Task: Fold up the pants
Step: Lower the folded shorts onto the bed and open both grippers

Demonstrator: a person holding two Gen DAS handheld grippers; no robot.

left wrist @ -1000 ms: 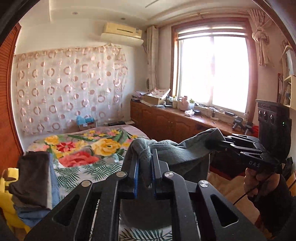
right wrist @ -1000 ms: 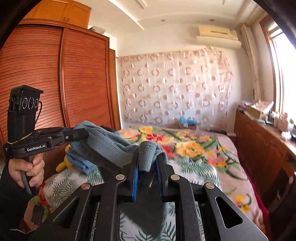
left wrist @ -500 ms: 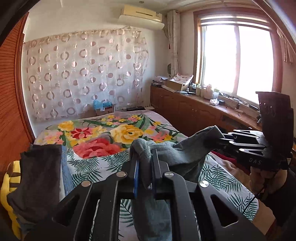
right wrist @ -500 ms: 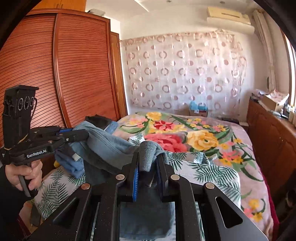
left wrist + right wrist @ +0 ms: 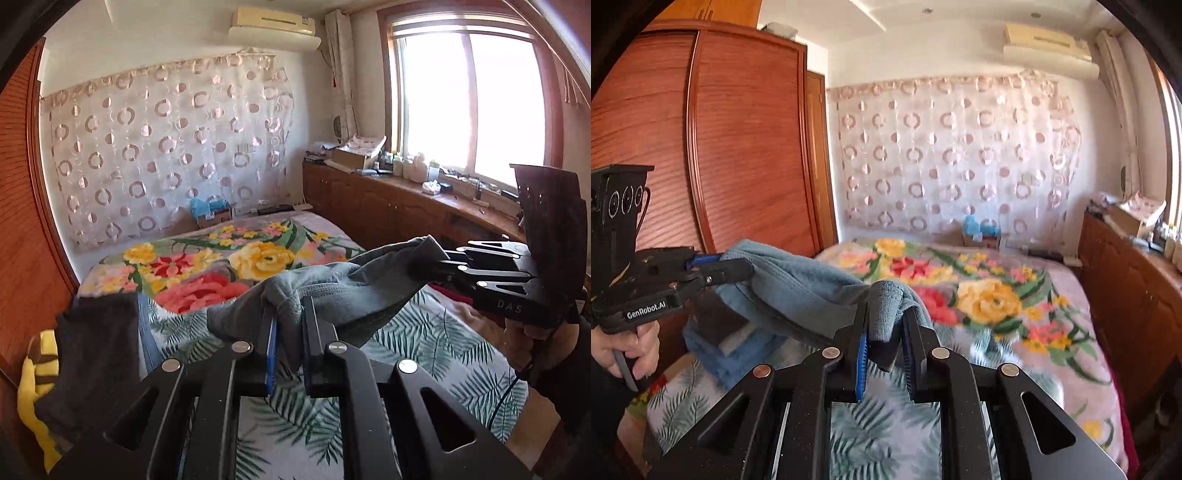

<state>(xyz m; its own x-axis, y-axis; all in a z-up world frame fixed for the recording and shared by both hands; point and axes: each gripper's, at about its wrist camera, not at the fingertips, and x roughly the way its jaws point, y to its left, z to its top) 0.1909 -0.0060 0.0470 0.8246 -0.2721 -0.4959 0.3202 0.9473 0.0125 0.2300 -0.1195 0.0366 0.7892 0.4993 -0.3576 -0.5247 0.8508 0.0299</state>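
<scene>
Both grippers hold one pair of grey-blue pants (image 5: 343,291) up over the bed (image 5: 424,339), the cloth stretched betw. them. Left gripper (image 5: 288,332): fingers closed tight on a bunched fold of the pants, fabric spilling over the tips. Right gripper (image 5: 884,332): fingers clamped on another thick fold (looks like a stitched hem or waistband edge, can't tell which).

In the left wrist view the right gripper (image 5: 439,267) shows at the right edge, pinching the far corner of the pants, w/ the person's hand (image 5: 524,339) on its handle. In the right wrist view the left gripper (image 5: 720,267) sits at the left, its fingers shut on the other end of the cloth, a hand (image 5: 628,347) round the grip.

The pants hang clear of the floral bedspread (image 5: 990,295), sagging a bit in the middle. Whether any lower part touches the bed can't be seen behind the grippers.

Left side of the bed: a stack of folded clothes (image 5: 92,354), dark grey on top, w/ sth yellow (image 5: 33,384) beside it. Wooden wardrobe (image 5: 731,147) stands along that side; window (image 5: 469,107) and low cabinets (image 5: 388,218) on the other.
</scene>
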